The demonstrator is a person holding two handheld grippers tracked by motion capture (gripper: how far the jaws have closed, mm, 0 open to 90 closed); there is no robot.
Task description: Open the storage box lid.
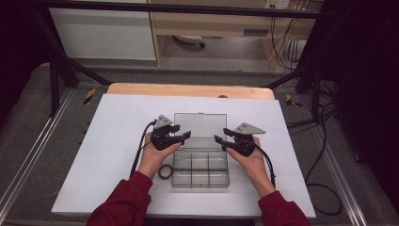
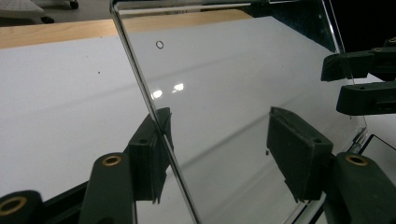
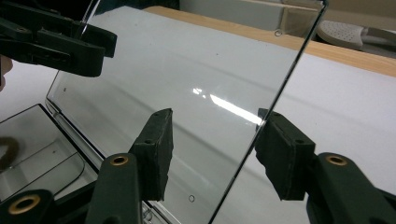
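1. Left gripper (image 1: 184,132): jaws parted astride the left edge of the clear lid (image 1: 200,125); one pad sits against that edge, the other stands clear of the pane.
2. Right gripper (image 1: 219,138): jaws parted astride the lid's right edge, pads not pressing it.
3. The lid stands raised from the compartment box (image 1: 200,170), mid-desk (image 1: 117,127) on the white sheet.
4. A brown ring (image 1: 165,171) lies just left of the box.

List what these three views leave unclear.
- Compartments of the box, high view: too small to tell whether anything lies in them.
- Ring beside the box: partly behind the left hand.
- Lid edge between the jaws, both gripper views: touch or a gap, cannot tell.
- Box base, right gripper view: cut off by the edge.
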